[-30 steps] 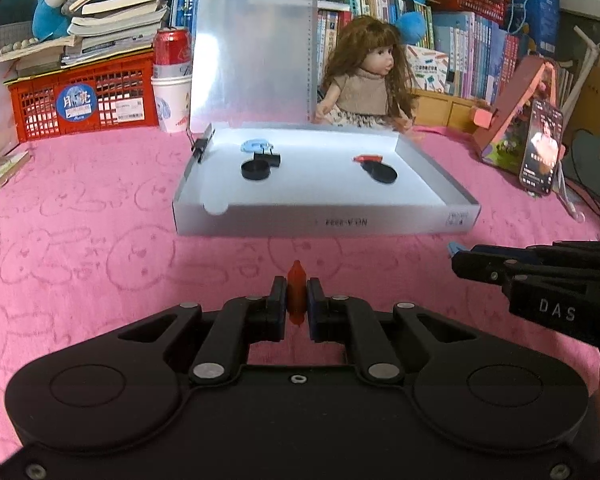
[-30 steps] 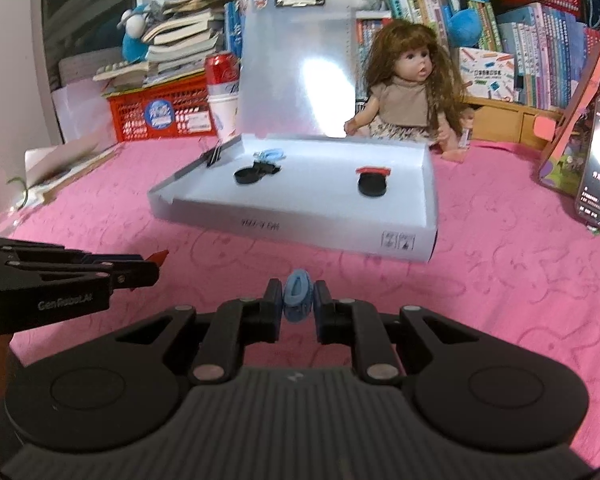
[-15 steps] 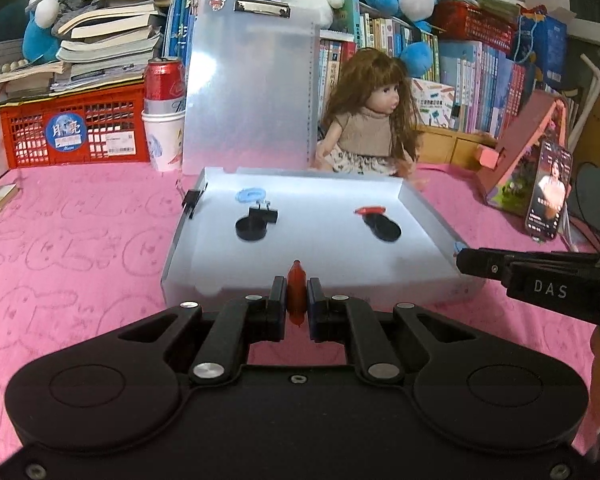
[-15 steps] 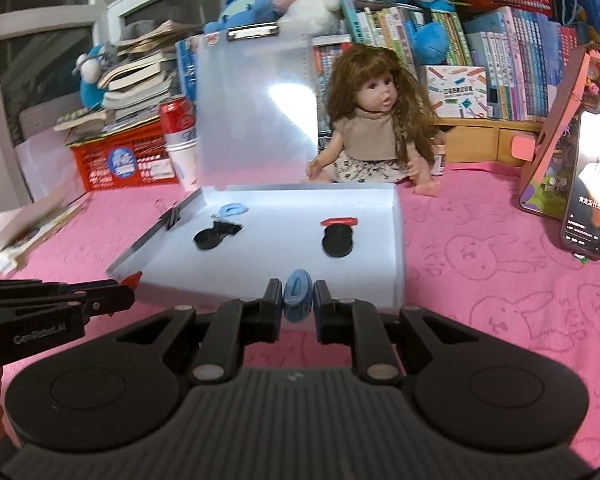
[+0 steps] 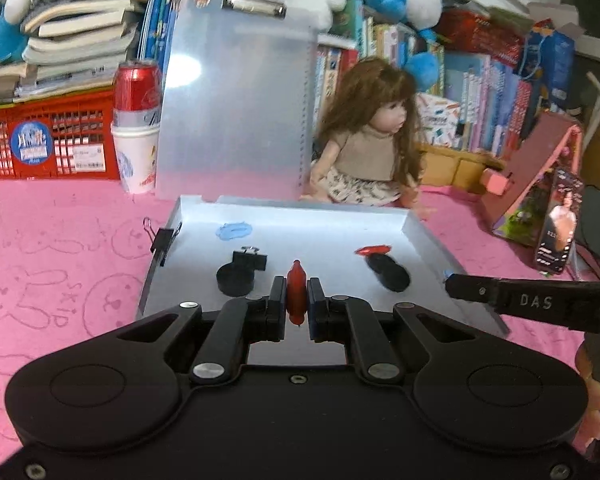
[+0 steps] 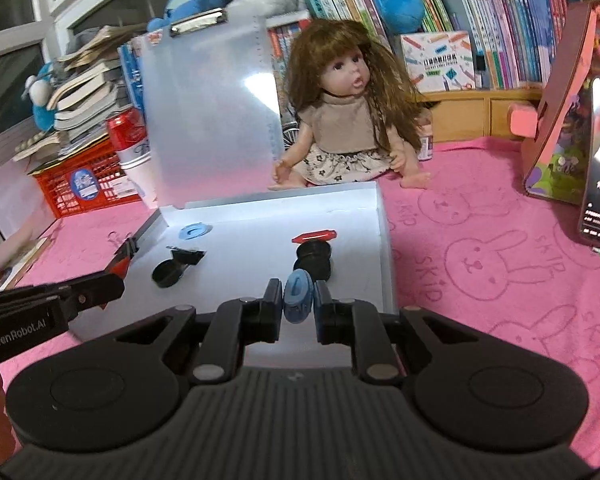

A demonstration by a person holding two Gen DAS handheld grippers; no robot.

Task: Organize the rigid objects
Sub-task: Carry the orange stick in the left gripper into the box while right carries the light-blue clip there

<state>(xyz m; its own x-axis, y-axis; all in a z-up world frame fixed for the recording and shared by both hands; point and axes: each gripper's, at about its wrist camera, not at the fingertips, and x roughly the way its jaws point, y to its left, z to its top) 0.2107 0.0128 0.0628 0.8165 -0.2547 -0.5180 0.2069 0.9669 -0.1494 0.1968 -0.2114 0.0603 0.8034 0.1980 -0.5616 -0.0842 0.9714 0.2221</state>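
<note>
So this looks like the drop-off step: a red piece [image 5: 296, 292] is pinched between the fingers of the left gripper [image 5: 297, 307], and a blue piece [image 6: 298, 296] is clamped the same way in the right gripper [image 6: 298, 300]. Both are held over the near edge of the open box [image 5: 428, 236], not yet set down.

Already lying in the box: a blue ring [image 6: 195, 232] at the back left, a black cap [image 6: 168, 273] with a small clip, and a red part [image 6: 314, 236] touching a black disc [image 6: 314, 261]. Probably the red piece is meant to go beside the red part and the blue one near the ring, so each needs to be lowered onto a bare bit of floor before the fingers are opened.

The bench is covered with a pink bunny-print cloth [image 6: 500, 264]. A doll [image 6: 348, 120] is sat just behind the box, with books [image 6: 512, 20], plush toys, a red basket [image 5: 40, 140] and a can on a cup [image 5: 136, 128] crowded along the back.
</note>
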